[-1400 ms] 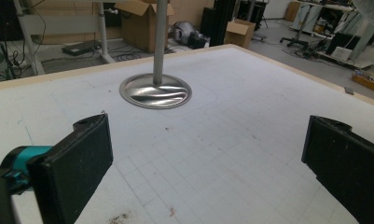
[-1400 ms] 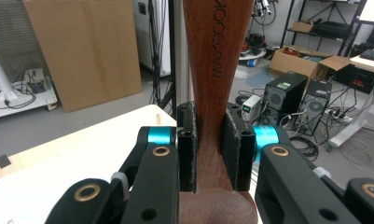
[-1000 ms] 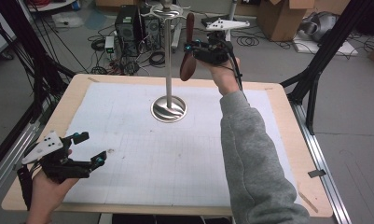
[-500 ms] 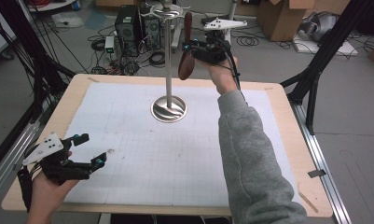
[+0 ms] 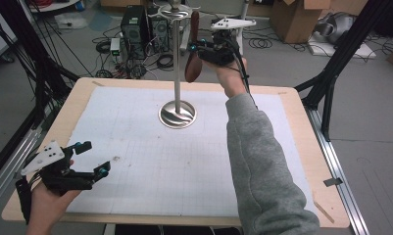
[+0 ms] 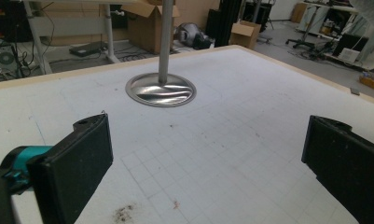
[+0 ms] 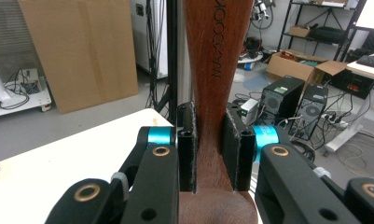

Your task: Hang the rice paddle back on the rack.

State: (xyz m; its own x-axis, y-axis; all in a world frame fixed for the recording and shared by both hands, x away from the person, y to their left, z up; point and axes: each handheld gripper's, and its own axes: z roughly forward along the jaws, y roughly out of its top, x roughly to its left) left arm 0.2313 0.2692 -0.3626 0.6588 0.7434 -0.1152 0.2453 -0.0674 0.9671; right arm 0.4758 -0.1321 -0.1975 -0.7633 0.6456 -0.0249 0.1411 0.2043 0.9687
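Observation:
A steel stand [image 5: 177,58] with a round base [image 5: 177,114] rises from the middle of the table; its hooked top [image 5: 174,7] is at the frame's upper edge. My right gripper [image 5: 200,48] is raised beside the pole, shut on a dark wooden spoon [image 5: 192,64] held upright, bowl down. In the right gripper view the pads clamp the spoon's handle [image 7: 212,70], with the pole [image 7: 173,51] just behind. My left gripper [image 5: 92,157] rests open near the table's front left corner, nothing between its fingers [image 6: 77,163]; the stand's base [image 6: 160,88] lies ahead of it.
A white gridded mat [image 5: 150,161] covers the wooden table [image 5: 302,147]. Black frame struts [image 5: 37,73] stand at the left and right edges. Computer towers [image 5: 135,24], cables and cardboard boxes [image 5: 297,14] sit on the floor beyond the far edge.

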